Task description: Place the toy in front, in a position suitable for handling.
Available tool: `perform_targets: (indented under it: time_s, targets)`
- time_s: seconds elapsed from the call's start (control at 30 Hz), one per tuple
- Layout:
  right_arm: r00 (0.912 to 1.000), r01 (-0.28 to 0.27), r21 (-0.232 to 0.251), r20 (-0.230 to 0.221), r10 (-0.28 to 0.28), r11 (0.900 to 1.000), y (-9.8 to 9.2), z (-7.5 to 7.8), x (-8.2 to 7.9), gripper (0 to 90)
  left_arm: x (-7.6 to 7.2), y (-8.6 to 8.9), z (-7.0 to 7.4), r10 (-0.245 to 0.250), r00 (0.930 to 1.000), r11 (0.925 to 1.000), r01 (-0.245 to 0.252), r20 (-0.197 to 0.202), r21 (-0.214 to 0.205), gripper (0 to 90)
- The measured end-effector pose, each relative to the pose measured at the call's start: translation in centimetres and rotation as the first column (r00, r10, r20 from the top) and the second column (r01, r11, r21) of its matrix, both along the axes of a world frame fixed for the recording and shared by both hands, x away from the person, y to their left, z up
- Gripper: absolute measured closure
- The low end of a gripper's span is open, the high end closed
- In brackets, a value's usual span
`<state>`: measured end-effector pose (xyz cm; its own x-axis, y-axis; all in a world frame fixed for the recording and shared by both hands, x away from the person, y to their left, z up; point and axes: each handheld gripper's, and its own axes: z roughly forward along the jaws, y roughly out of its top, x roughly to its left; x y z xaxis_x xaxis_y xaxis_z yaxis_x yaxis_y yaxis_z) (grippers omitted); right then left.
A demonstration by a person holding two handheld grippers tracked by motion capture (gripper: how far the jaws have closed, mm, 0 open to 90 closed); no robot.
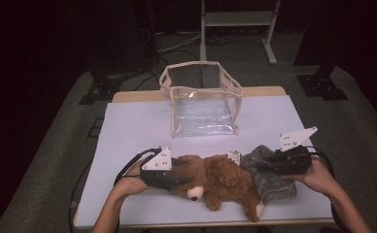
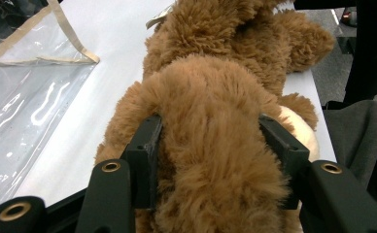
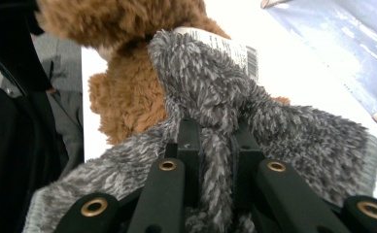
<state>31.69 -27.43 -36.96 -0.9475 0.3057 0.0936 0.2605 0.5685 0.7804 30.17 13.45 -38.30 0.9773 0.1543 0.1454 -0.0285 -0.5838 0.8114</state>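
Two forearms reach in from the table's near edge. Left gripper [image 1: 174,172] clamps the head of a brown plush bear [image 2: 211,145] lying on the white table cover [image 1: 128,126]. Right gripper [image 3: 215,145] pinches a fold of grey fuzzy cloth [image 3: 293,131] that touches the bear's back. A clear open-topped bag [image 1: 202,99] stands well behind. Judged wise: hold the bear steady while drawing the cloth over it, keeping the pinch firm so the fold cannot slip free.
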Motion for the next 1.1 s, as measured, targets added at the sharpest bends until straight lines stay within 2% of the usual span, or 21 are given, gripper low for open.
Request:
perform_targets:
  time_s: [0.03,0.17,0.27,0.33,0.4,0.6,0.77,0.93,1.1]
  targets:
    - [0.9999,-0.005,0.007,0.011,0.004,1.0000,0.2,0.2,0.0,78.6,0.0,0.0,0.0,0.000,1.0000,1.0000,0.000,0.000,0.002,48.0]
    - [0.9983,-0.030,0.087,0.053,0.025,0.9958,1.8,1.4,0.2,78.6,0.0,0.1,-0.1,0.000,1.0000,1.0000,0.000,-0.004,-0.003,47.7]
    - [0.9960,-0.059,0.086,0.071,0.053,0.9945,3.1,1.4,0.2,78.6,0.1,0.2,-0.1,0.001,1.0000,1.0000,-0.001,-0.004,-0.002,47.6]
    - [0.9963,-0.062,0.074,0.065,0.057,0.9953,3.2,0.9,0.1,78.6,0.1,0.2,-0.1,-0.001,1.0000,1.0000,0.001,-0.005,-0.004,47.5]
    - [0.9974,-0.049,0.080,0.057,0.044,0.9956,2.6,0.2,-0.2,78.6,0.1,0.2,-0.1,-0.001,1.0000,1.0000,0.001,-0.004,-0.004,47.5]
    - [0.9996,0.024,0.109,0.015,-0.026,0.9938,-1.3,-1.5,-1.6,78.5,0.1,0.2,0.0,0.004,1.0000,0.9999,-0.004,-0.006,-0.013,46.8]
    - [0.9988,0.041,0.108,0.022,-0.043,0.9933,-2.2,-1.2,-2.0,78.3,0.0,0.1,0.0,0.007,1.0000,0.9999,-0.007,-0.005,-0.010,46.6]
    - [0.9980,0.001,0.102,0.063,-0.007,0.9947,0.3,0.2,-1.2,78.4,0.1,0.2,-0.1,0.010,0.9999,0.9998,-0.010,-0.010,-0.015,46.3]
    - [0.9922,-0.079,0.058,0.101,0.073,0.9952,5.0,1.1,-0.2,78.4,0.2,0.2,-0.1,0.009,0.9999,0.9999,-0.009,-0.008,-0.010,46.0]
